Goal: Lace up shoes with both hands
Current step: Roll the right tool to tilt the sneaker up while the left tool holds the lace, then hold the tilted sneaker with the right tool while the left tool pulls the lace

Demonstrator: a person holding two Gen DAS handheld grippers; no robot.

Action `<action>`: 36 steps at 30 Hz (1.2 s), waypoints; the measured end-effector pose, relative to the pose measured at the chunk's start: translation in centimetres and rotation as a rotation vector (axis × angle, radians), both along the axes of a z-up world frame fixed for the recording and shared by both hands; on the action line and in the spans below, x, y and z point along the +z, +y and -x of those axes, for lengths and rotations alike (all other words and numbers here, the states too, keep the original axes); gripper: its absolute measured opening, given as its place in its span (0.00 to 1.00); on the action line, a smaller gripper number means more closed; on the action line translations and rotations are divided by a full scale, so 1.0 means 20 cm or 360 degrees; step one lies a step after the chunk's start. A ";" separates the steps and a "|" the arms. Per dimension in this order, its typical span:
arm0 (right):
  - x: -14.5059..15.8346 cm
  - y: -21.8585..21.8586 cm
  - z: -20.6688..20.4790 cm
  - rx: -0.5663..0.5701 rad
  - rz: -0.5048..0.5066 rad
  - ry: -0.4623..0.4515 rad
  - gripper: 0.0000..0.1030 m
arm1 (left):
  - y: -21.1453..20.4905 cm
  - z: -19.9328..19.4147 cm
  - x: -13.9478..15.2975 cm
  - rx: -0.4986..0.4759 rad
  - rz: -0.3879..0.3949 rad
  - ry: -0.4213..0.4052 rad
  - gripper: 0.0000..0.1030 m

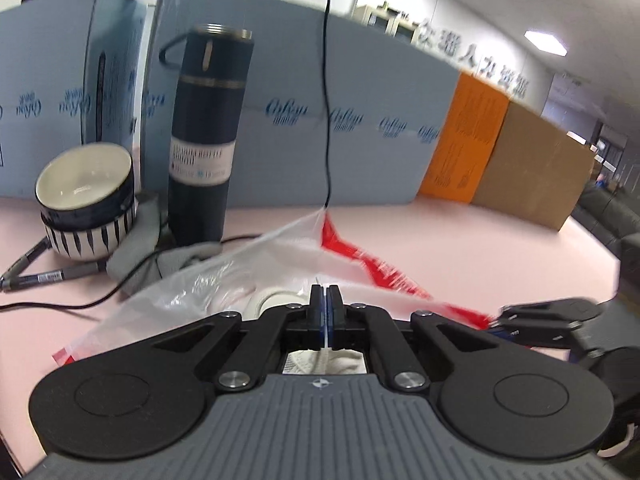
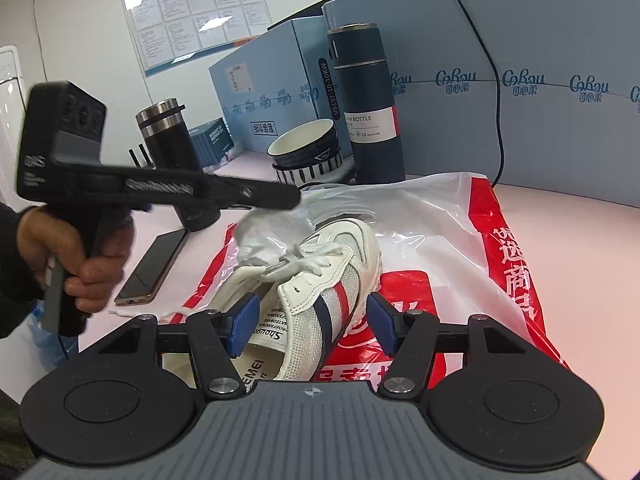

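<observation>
Resting on a plastic bag (image 2: pixel 448 216) mid-surface, the shoe (image 2: pixel 320 300) looks light; its soft lace (image 2: pixel 308 266) suits pinching near the end. Left gripper (image 1: pixel 327 308) pressed together, apparently on lace; right gripper (image 2: pixel 314 322) spread astride the shoe.

An office interior: a notice board (image 2: pixel 200 16) of printed sheets hangs on the white wall, ceiling light panels (image 1: pixel 546 42) glow over filing cabinets (image 1: pixel 384 20), and stacked cartons (image 2: pixel 272 80) line a pink counter (image 1: pixel 460 240) holding a flask (image 2: pixel 370 104) and bowls (image 2: pixel 306 156).
</observation>
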State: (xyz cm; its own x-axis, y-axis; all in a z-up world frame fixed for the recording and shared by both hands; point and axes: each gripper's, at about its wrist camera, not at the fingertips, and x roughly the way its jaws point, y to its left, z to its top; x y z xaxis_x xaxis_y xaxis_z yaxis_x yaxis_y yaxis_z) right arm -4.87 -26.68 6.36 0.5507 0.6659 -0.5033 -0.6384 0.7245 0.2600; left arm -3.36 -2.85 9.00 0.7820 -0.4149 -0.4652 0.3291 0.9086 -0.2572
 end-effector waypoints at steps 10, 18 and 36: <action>0.01 0.06 0.06 0.0046 0.0144 -0.0189 0.18 | -0.08 0.20 0.03 -0.0197 -0.0093 0.0004 0.01; -0.08 -0.14 -0.10 -0.0119 -0.0483 0.0377 0.16 | -0.14 0.28 -0.01 -0.0256 -0.0207 0.0006 0.01; -0.47 -0.37 -0.19 -0.0375 -0.1463 0.1256 0.16 | -0.27 0.22 -0.04 -0.0384 -0.0484 -0.0047 0.01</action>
State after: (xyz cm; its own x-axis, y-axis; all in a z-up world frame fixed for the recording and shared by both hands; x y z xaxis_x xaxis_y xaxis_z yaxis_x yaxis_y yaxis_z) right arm -1.13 -34.10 -3.08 0.4630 0.8736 -0.1495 0.0458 0.1449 0.9884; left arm -7.69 -8.24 8.25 0.6936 -0.4351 -0.5741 0.5459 0.8375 0.0248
